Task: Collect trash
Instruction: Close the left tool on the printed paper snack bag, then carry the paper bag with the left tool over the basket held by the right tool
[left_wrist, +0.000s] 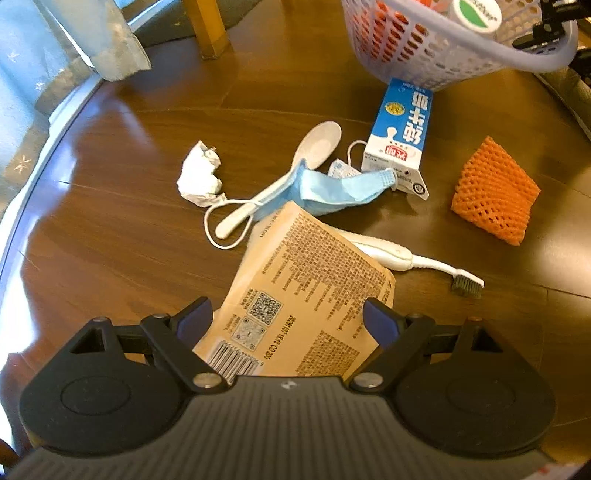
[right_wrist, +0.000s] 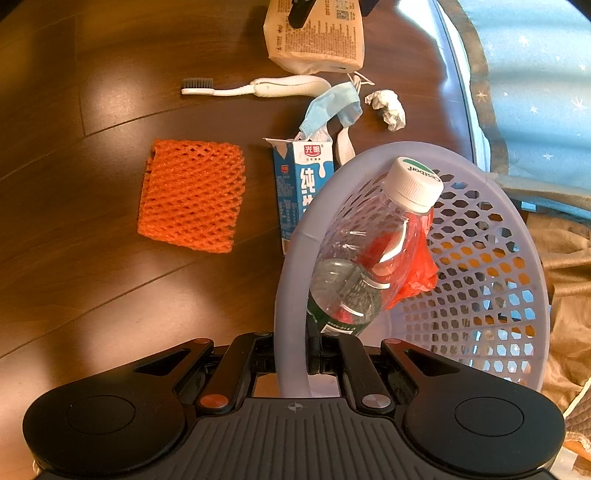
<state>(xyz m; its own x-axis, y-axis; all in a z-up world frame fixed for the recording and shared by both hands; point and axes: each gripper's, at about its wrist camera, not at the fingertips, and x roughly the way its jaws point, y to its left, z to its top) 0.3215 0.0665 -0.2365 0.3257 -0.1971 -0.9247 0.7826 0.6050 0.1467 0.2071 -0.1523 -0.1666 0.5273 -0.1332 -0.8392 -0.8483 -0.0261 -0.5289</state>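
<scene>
Left gripper (left_wrist: 288, 321): jaws spread, straddling the tan packet's (left_wrist: 306, 295) near end, not pinching.
Right gripper (right_wrist: 293, 360): clamped on the basket (right_wrist: 480, 236) rim, bottle (right_wrist: 369, 251) inside.
Risk: the packet could skid away as the fingers close.
Packet axis: points away towards the table's (left_wrist: 110, 221) middle, over the toothbrush (left_wrist: 424, 264).

Both wrist views look steeply down, close, from opposite sides; they share the table (left_wrist: 110, 155) litter and basket (right_wrist: 295, 258).

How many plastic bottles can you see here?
1. The plastic bottle lies inside the lavender basket, leaning against its rim beside red plastic. More could be hidden deeper in the basket.
</scene>
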